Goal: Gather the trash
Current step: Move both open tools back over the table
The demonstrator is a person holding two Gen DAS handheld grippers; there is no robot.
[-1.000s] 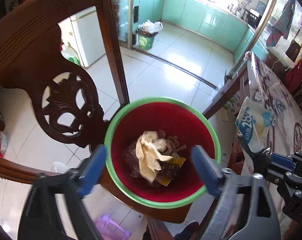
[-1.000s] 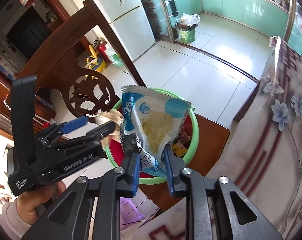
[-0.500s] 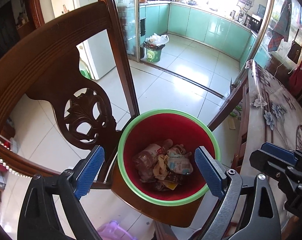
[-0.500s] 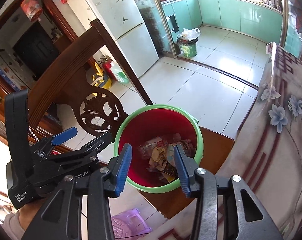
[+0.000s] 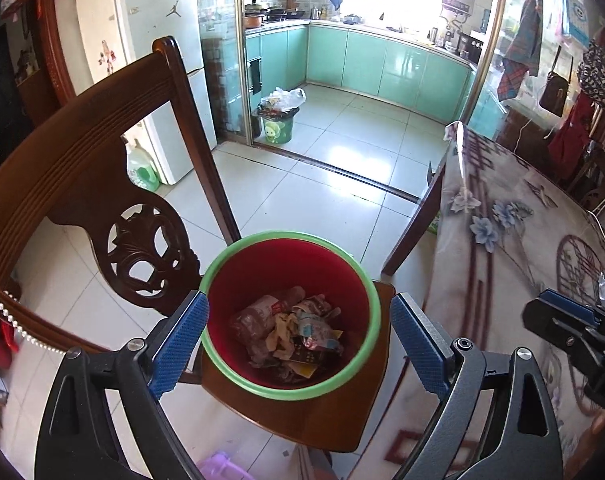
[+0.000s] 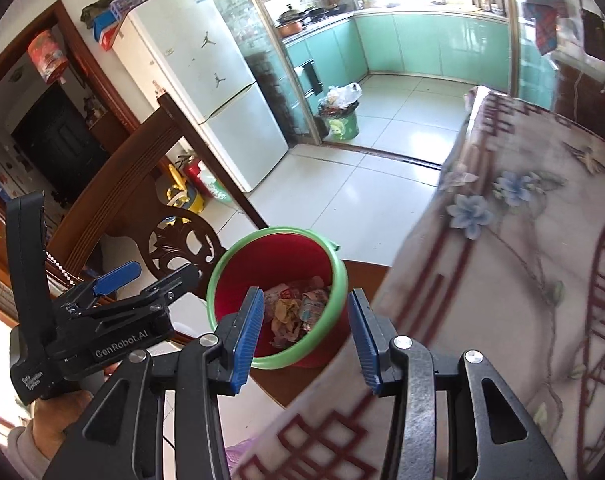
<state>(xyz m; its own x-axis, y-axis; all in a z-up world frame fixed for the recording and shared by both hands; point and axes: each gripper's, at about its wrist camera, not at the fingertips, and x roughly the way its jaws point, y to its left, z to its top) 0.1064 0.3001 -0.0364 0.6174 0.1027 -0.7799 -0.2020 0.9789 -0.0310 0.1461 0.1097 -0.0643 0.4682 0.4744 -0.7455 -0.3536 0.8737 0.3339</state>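
Chair back (image 5: 102, 168): it stands at the far left, just beside the bin. Swing your left arm wide and you could knock it.
Left hand-held gripper (image 5: 298, 344): you hold it above the bin, released, fingers spread wide with nothing between them. Nothing in it can fall.
Bin (image 5: 372, 320): the red bin with a green rim sits on the chair seat (image 5: 322, 420), near the front edge. A bump from either tool could tip it and spill what you have gathered.
Trash (image 5: 290, 332): wrappers, crumpled paper and what looks like a clear bottle lie at the bottom of the bin, well below the rim. That part looks done.
Right hand-held gripper (image 6: 306, 332): released, the blue pads part-way apart and empty, the bin showing in the gap between them. From the left wrist view it is over the counter edge.
Counter (image 5: 502, 280): the flowered cloth hangs close to the bin on the right. Catch it with a finger and you might drag it. The visible part shows no clear litter; a small pale thing at its far right edge is too blurred to name, so check before you stop.
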